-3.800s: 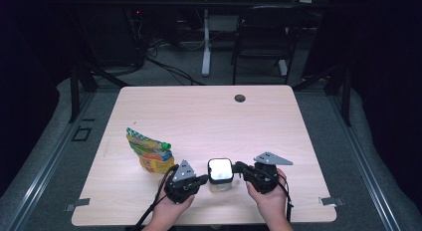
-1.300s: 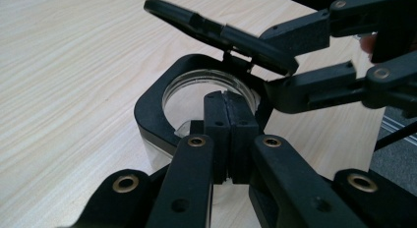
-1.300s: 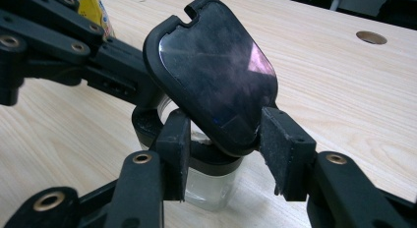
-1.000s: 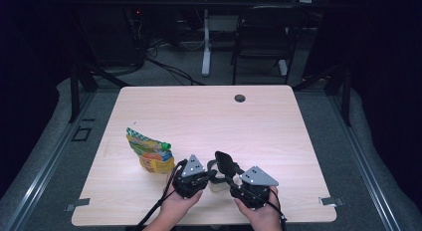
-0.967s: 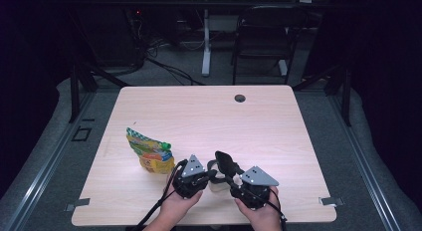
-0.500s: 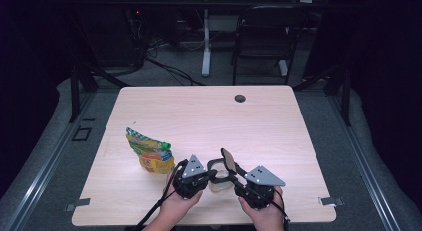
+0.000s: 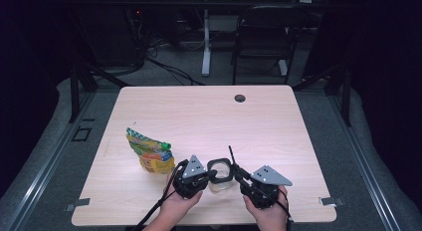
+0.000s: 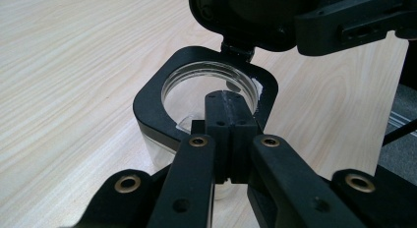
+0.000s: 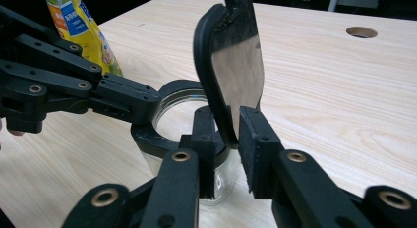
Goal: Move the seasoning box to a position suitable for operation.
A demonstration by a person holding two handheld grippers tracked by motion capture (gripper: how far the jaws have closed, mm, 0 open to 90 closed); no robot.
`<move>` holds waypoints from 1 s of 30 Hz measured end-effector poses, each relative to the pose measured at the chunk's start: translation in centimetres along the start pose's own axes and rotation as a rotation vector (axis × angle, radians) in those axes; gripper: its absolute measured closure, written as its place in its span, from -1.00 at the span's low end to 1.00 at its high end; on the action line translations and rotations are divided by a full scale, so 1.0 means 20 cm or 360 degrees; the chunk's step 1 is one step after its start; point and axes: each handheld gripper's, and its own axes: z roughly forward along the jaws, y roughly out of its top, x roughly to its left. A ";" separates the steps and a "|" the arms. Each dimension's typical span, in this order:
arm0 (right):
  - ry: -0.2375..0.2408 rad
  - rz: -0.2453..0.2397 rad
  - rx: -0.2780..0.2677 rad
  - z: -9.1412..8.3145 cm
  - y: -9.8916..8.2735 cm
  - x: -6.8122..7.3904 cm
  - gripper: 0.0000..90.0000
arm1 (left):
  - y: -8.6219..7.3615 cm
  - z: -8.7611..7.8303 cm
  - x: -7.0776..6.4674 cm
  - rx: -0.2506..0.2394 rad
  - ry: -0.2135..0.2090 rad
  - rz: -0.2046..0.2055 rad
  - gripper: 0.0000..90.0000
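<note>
High view: clear jar, black collar, lid upright; left hand-held gripper clamps its rim.

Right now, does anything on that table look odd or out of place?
Nothing spilled or broken. The clear jar stands upright with its hinged lid tipped up, and the snack pouch lies apart on the table.
</note>
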 end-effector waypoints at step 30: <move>0.0002 0.0091 0.0016 0.02 0.03 -0.07 0.86 | 0.00 0.00 -0.03 0.0000 -0.0028 -0.0013 1.00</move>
